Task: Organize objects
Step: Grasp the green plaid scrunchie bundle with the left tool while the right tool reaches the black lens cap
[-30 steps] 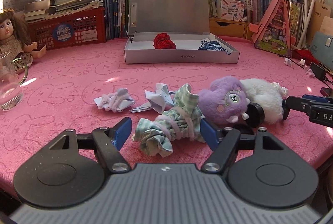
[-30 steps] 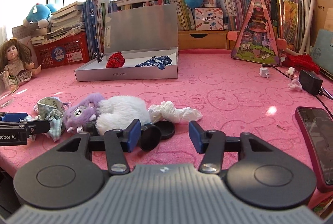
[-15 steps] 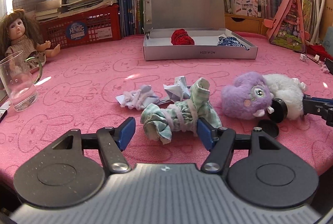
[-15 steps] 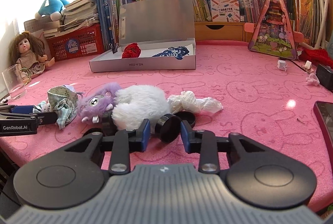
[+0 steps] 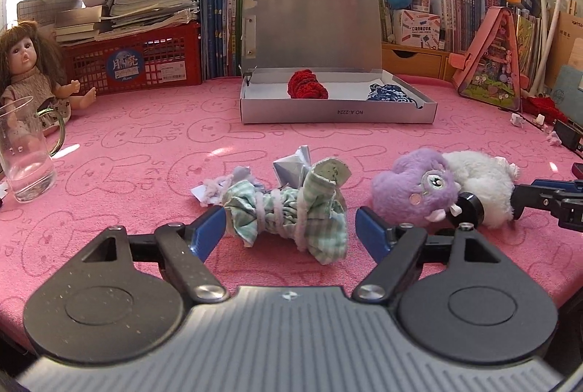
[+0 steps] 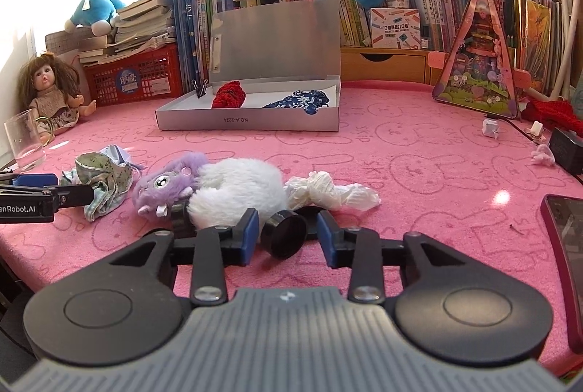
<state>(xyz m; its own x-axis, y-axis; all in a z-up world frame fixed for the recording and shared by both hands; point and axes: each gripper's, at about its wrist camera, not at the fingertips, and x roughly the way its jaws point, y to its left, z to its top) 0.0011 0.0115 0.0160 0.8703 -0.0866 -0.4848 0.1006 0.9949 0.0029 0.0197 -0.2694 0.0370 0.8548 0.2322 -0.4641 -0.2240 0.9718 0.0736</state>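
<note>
Scene: I stood at a pink counter (image 5: 153, 137) strewn with things to sort, an open grey box (image 5: 339, 108) at the far side already holding a red bundle (image 5: 308, 89) and a blue one (image 5: 391, 94).
Left fingers: My left gripper (image 5: 289, 228) had just been opening; its blue pads stood spread either side of the green cloth roll (image 5: 288, 210), the left pad just touching the cloth, the right pad clear of it.
Right fingers: My right gripper (image 6: 288, 239) had just been easing apart too; the black cap (image 6: 284, 234) lay between the pads, unpinched, a gap showing on the right.
Cloth roll: It lay on the counter near the front edge, tied with pale yarn, crumpled paper (image 5: 291, 168) just behind.
Toy: A purple-and-white plush (image 6: 218, 188) lay between the two grippers.
Doing it well: I judged the roll needed a pinch across its tied middle, not the loose ends, then a clean lift over the box wall.
Risk: Yarn could have snagged the paper.
</note>
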